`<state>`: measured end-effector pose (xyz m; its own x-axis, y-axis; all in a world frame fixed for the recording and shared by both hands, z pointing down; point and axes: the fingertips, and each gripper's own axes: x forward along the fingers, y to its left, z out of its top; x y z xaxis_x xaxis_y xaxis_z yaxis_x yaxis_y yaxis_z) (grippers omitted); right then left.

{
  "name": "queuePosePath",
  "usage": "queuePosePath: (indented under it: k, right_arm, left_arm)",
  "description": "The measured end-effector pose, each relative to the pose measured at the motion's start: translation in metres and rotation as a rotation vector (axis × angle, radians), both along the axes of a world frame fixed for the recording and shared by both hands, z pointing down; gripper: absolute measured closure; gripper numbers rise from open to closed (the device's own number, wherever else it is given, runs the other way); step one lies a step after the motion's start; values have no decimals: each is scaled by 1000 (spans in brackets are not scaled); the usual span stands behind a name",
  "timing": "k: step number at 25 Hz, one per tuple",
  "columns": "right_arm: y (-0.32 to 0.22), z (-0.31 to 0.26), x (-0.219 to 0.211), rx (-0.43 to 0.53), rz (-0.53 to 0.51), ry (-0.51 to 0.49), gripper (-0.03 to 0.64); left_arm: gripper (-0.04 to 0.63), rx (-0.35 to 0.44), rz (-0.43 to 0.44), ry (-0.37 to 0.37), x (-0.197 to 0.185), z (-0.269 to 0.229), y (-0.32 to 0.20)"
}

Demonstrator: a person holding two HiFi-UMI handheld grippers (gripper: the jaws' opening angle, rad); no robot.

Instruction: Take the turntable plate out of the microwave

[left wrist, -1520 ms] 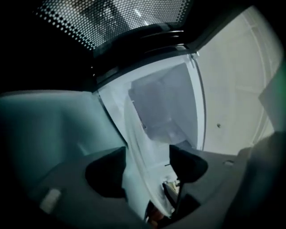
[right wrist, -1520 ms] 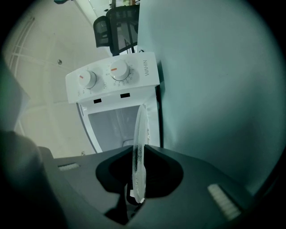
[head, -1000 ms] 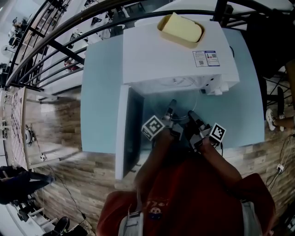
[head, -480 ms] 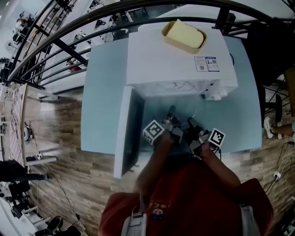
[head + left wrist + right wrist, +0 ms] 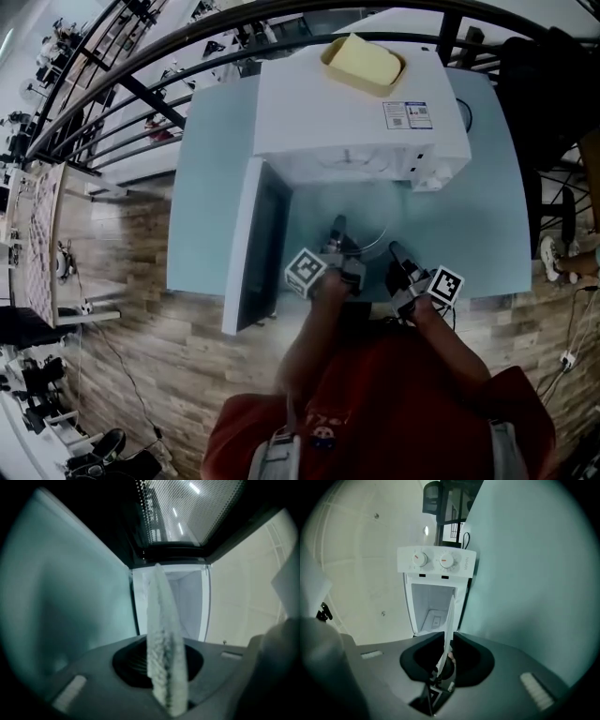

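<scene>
The head view alone gave the whole layout: the white microwave (image 5: 347,103) stood on a pale blue table (image 5: 211,187) with its door (image 5: 251,246) swung open at 9 o'clock, and a yellow block (image 5: 364,56) lay in a dish (image 5: 330,58) on its top. The glass turntable plate (image 5: 367,234) was out of the oven, at 6 o'clock of its open front, and showed there only as a faint arc between the left gripper (image 5: 337,230) and the right gripper (image 5: 395,253). How the jaws stood could not be read from above; the gripper views showed that. In the left gripper view the plate appeared edge-on as a thick frosted band running straight into the jaws, which had just been closing and were pinched on its rim. Beyond it, the door's mesh window (image 5: 197,508) sat at 12 o'clock. The right gripper view showed the rim as a thin pale sliver lodged between its jaws, which had just been opening slightly yet gripped the glass. It also showed what the other views did not, the control panel (image 5: 436,560) with two dials (image 5: 420,558), and the bare cavity (image 5: 433,606) at 6 o'clock of that panel.
</scene>
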<state>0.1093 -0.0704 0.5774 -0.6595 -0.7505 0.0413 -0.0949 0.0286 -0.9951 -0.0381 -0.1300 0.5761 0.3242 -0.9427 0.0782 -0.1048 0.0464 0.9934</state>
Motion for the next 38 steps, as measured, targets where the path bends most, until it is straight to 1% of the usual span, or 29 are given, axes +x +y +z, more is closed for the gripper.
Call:
queuePosePath:
  k: [4, 6, 11, 15, 18, 21, 23, 25, 26, 28, 32, 34, 36, 38]
  right_arm:
    - [17, -3, 16, 10, -1, 13, 569]
    - [27, -4, 26, 15, 1, 21, 569]
    - [48, -17, 65, 56, 21, 64, 571]
    - [66, -32, 91, 119, 37, 106, 581]
    - [77, -50, 102, 175, 40, 117, 585]
    - [86, -63, 109, 255, 18, 172, 596]
    - [90, -68, 111, 288, 2, 218, 605]
    - [97, -63, 113, 262, 2, 276, 617]
    - [100, -64, 112, 277, 0, 295, 617]
    - [104, -71, 108, 340, -10, 345, 617]
    - [115, -80, 105, 440, -39, 519, 617]
    - [118, -83, 102, 487, -53, 599, 617]
    - [122, -87, 101, 533, -66, 681, 617]
    - [127, -92, 100, 580, -72, 767, 617]
  left_arm:
    - [565, 19, -14, -22, 4, -7, 28]
    - [565, 15, -30, -31, 7, -10, 46]
    - [565, 17, -80, -35, 20, -22, 93]
    - [565, 43, -110, -30, 27, -34, 133]
    - [565, 28, -137, -53, 28, -38, 162]
    - [565, 40, -157, -54, 34, -46, 183]
    - [565, 59, -164, -33, 42, -53, 192]
    - [565, 65, -168, -23, 46, -57, 202]
    - [565, 65, -169, -23, 48, -58, 207]
    - [565, 64, -170, -33, 49, -61, 216]
    - [565, 51, -195, -34, 48, -61, 234]
    - [565, 57, -207, -35, 44, -61, 240]
    - [565, 78, -200, -39, 43, -64, 241]
    - [565, 72, -189, -51, 42, -62, 244]
